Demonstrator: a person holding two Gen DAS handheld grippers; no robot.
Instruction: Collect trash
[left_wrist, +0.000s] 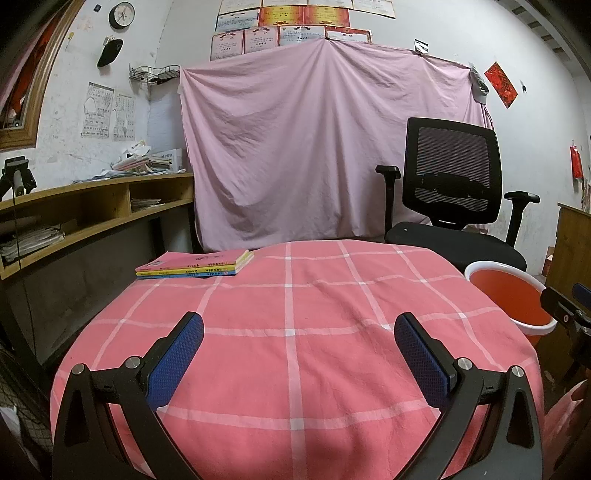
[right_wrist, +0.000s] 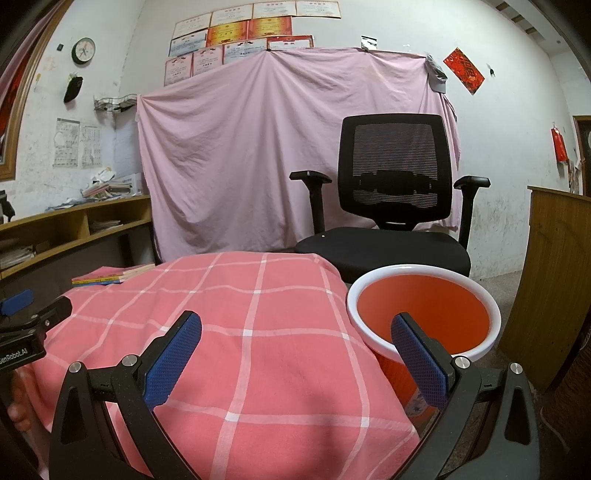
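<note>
Your orange bin, white-rimmed, stands on the floor just beside the table's right edge, its inside showing only orange wall. Your right gripper hovers over that edge with jaws spread wide and nothing between them, one blue pad in front of the bin's rim. Your left gripper hangs over the pink checked tablecloth, likewise spread and holding nothing. A stack of books lies at the table's far left corner. A black office chair stands behind the far edge.
</note>
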